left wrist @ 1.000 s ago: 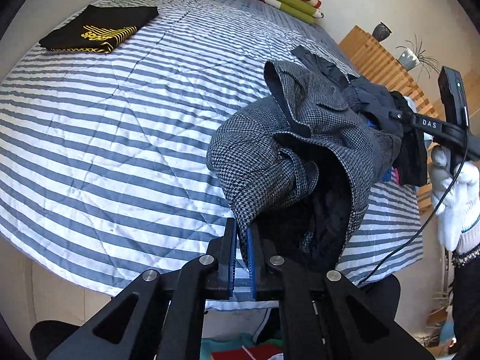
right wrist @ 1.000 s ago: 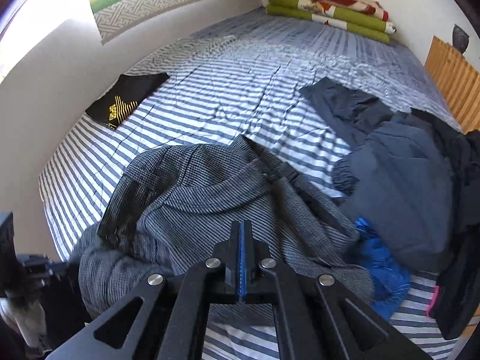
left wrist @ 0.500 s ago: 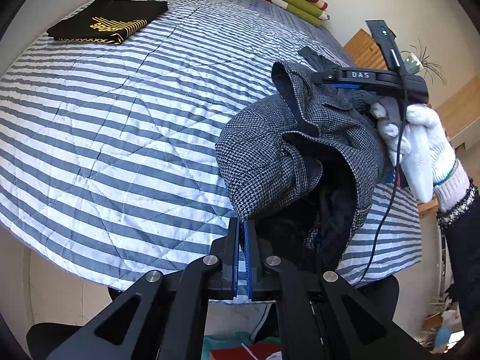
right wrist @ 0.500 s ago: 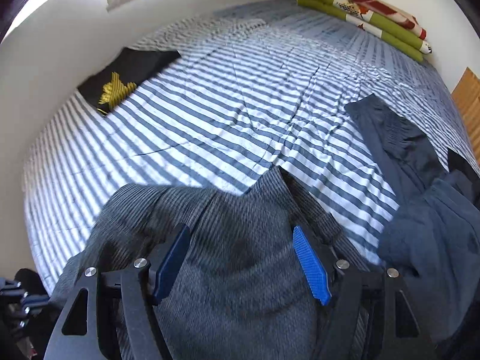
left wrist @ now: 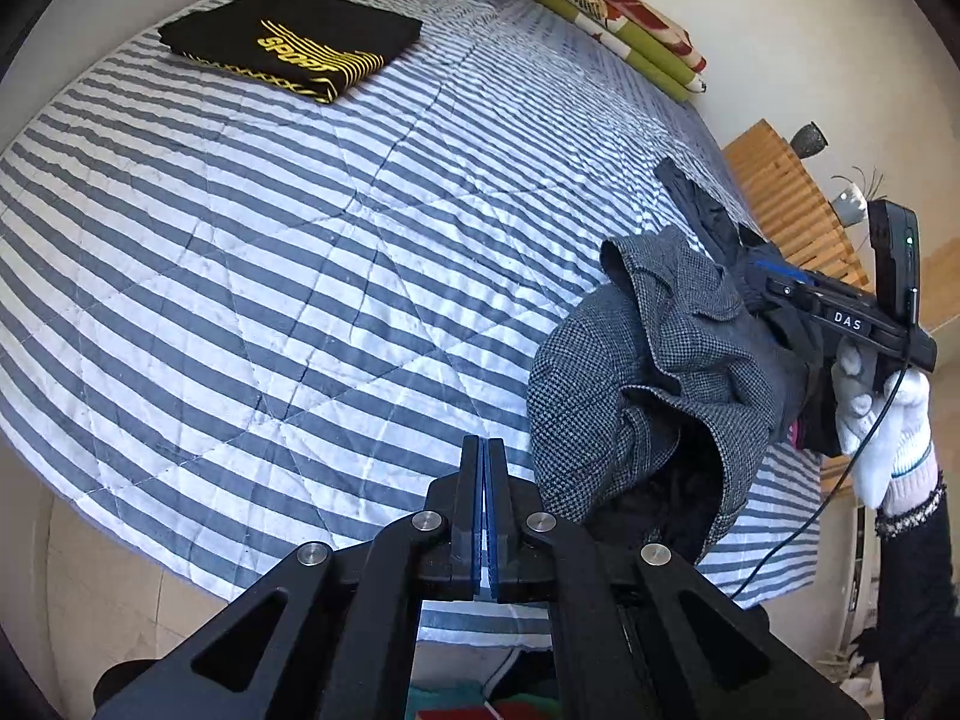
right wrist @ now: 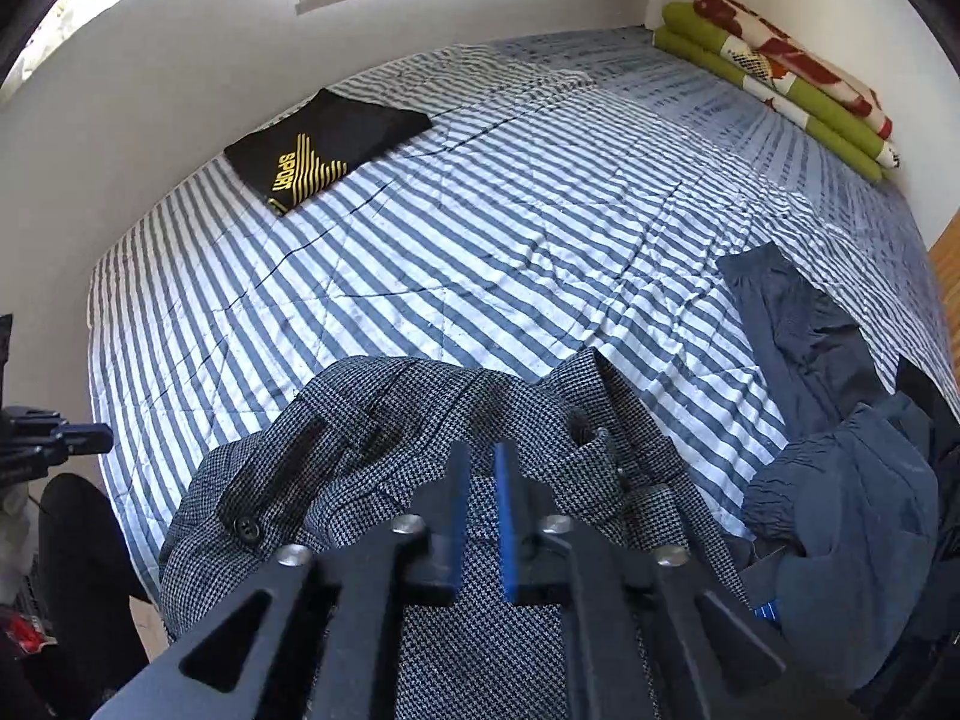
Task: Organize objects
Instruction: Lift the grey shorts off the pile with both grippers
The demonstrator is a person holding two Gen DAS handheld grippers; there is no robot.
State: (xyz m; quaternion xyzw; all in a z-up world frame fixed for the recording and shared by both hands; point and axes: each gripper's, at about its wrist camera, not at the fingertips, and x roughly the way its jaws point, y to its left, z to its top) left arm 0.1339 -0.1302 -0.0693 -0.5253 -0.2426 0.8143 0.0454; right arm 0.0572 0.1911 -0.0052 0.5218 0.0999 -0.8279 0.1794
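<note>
Two-handed, working over the striped quilt (left wrist: 240, 300). Pinching a fold of the houndstooth jacket (left wrist: 600, 396) with the right gripper (right wrist: 480, 456), clenching the cloth in the narrow slit between the blue pads (right wrist: 506, 516). Holding that jacket bunched and partly raised near the bed's near right corner, letting its dark lining hang open below, just above the quilt's edge. Gripping the tool's handle in a white-gloved right hand (left wrist: 882, 420), seen from the left wrist view, with a black cable trailing down from it.

Keeping the left gripper (left wrist: 483, 450) pressed fully together on nothing, pads touching, just beside the jacket's lower hem but apart from it, aiming out across bare quilt.

Leaving a folded black shirt with yellow lettering (left wrist: 294, 42) lying flat near the far left corner, well apart from the jacket. Leaving a heap of dark navy clothes (right wrist: 840, 510) crumpled just to the right of the jacket, touching it. Facing folded green and red bedding (left wrist: 600, 18) against the far wall.
</note>
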